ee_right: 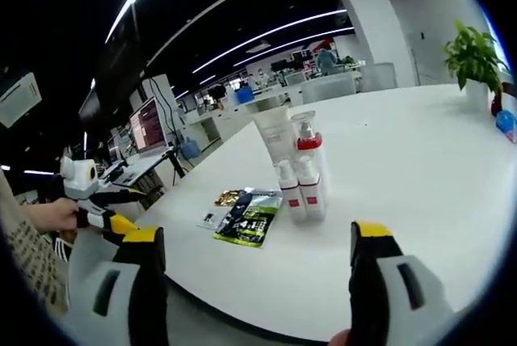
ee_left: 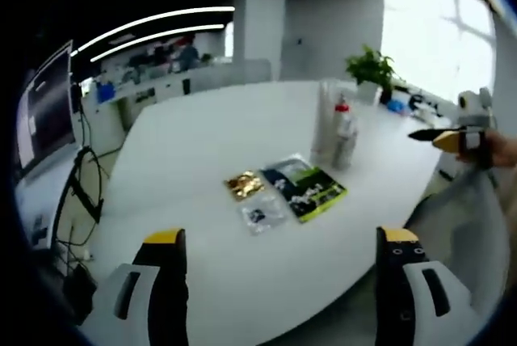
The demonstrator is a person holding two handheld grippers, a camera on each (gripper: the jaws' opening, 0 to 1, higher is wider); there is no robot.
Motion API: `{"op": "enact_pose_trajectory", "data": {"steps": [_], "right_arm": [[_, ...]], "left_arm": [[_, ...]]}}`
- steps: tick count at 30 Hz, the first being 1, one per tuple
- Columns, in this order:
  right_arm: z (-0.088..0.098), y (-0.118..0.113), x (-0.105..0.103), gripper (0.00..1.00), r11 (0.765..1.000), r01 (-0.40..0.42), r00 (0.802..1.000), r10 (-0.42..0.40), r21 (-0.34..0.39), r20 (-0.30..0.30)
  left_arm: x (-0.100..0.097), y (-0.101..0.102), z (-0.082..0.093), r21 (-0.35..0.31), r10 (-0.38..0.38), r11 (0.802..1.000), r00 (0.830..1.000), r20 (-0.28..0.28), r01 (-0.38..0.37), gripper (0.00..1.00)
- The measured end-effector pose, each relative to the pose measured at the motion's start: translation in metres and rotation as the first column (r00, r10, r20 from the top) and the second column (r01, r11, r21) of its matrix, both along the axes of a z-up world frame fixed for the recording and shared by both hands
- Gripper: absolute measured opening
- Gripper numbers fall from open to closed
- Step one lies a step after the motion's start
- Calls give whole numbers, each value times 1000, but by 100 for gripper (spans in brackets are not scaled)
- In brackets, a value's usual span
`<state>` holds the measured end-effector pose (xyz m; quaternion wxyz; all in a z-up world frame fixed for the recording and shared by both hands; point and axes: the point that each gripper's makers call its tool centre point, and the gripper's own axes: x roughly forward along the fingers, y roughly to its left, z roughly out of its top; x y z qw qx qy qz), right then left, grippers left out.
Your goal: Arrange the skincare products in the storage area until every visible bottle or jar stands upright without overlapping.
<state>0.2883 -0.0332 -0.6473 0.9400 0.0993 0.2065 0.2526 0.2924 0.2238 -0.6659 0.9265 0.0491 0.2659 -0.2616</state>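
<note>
Several white skincare bottles (ee_right: 300,172) with red bands stand upright in a tight group on the white table (ee_right: 420,168); in the left gripper view the same bottles (ee_left: 337,129) stand past the sachets. Flat sachets lie beside them: a dark green one (ee_left: 305,187), a gold one (ee_left: 243,184) and a small clear one (ee_left: 260,215). My left gripper (ee_left: 283,249) is open, held above the table's near edge, short of the sachets. My right gripper (ee_right: 257,249) is open too, hovering before the bottles. The other gripper (ee_right: 101,204) enters at left, held by a hand.
A potted plant (ee_left: 371,67) stands at the table's far side, with small items (ee_left: 404,103) near it. Monitors (ee_right: 149,124) and desks sit beyond the table. A person's sleeve (ee_right: 32,257) shows at the left edge.
</note>
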Motion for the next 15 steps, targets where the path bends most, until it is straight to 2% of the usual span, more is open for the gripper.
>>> {"op": "enact_pose_trajectory", "data": {"steps": [1,3,8,15], "right_arm": [[0,0,0,95,1000,1,1000,-1,1,-1],[1,1,0,95,1000,0,1000,0,15,-2],[-1,2,-1,95,1000,-6,1000,6,7,-7],[-1,0,-1,95,1000,6,1000,-6,13,-10]], "left_arm": [[0,0,-2,7,-2,1000,1000,5,2,95],[-1,3,-8,68,-17,998,1000,6,17,94],[-3,-2,-4,60,-38,998,999,27,36,94],[-2,-1,-5,33,-33,999,999,15,32,95]]}}
